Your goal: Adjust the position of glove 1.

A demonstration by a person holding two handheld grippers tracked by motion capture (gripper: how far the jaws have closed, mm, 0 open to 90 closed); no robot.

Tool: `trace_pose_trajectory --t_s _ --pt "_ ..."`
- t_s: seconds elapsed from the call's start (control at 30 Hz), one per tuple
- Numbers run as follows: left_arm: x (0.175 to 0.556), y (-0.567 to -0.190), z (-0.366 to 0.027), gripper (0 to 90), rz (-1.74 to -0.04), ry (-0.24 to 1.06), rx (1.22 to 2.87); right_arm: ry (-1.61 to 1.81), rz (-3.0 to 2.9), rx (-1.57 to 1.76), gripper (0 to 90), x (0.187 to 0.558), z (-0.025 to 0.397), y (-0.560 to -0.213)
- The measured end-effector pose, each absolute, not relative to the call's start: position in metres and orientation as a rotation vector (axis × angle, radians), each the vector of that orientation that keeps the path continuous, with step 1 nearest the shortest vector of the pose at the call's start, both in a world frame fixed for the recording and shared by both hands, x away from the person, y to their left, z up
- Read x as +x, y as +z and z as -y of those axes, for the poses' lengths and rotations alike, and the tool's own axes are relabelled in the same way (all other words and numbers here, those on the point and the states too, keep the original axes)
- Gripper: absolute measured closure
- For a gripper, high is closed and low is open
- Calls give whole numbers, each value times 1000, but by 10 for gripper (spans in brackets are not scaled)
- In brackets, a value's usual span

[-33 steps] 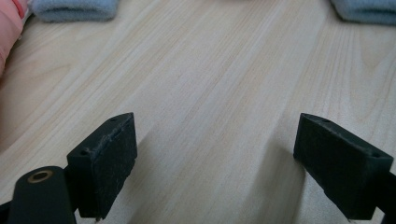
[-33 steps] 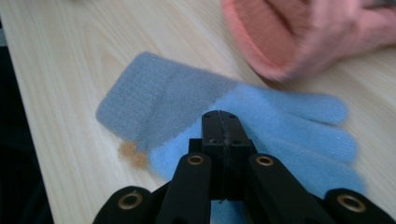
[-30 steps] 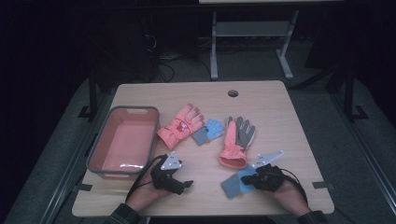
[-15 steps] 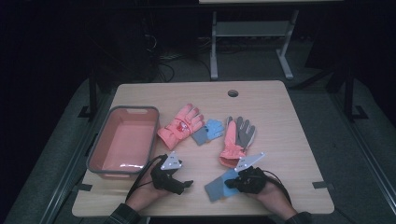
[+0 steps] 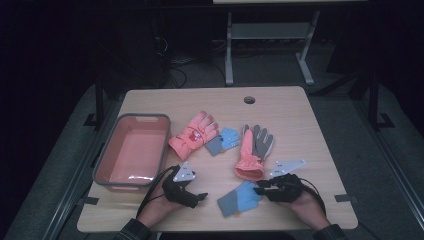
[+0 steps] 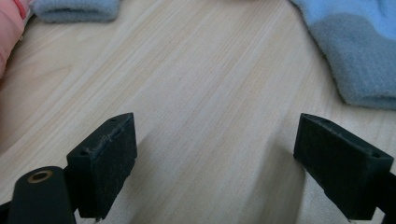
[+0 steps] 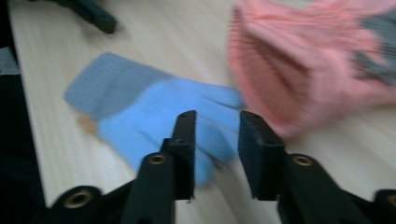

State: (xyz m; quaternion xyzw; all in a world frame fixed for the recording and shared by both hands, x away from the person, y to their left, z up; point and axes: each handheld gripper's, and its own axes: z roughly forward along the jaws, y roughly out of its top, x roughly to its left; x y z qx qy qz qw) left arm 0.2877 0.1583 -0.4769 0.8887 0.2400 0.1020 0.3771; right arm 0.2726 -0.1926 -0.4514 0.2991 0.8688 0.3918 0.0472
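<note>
Blue glove (image 5: 239, 197) just beside right claw (image 5: 259, 189), no legible label.

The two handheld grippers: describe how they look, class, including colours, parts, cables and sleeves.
Both the left gripper and the right gripper are black, each topped by a grey three-cornered plate, with black cables trailing back. Their jaws are flat, black, rectangular blocks with brass-coloured rivets. Dark sleeves cover the wrists.

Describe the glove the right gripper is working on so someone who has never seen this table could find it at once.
On the wooden table, look along the near edge, right of the pink bin. The blue knit glove lies flat between the two grippers, its fingers at the right gripper. Unlike the other blue glove, it lies alone, just below the pink-and-grey glove.
</note>
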Motion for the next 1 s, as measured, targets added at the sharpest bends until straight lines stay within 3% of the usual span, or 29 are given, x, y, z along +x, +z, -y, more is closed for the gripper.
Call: trace_pose_trajectory --t_s 0.4,0.6,1.0 --pt "288 -477 -158 125 -613 261 2272 1103 -2453 1067 275 289 261 -469" --pt "288 -477 -158 126 -619 259 2268 1090 -2424 1123 187 295 268 -479" --pt "297 -463 -143 135 -660 219 2304 1055 -2407 1096 137 295 265 -482"
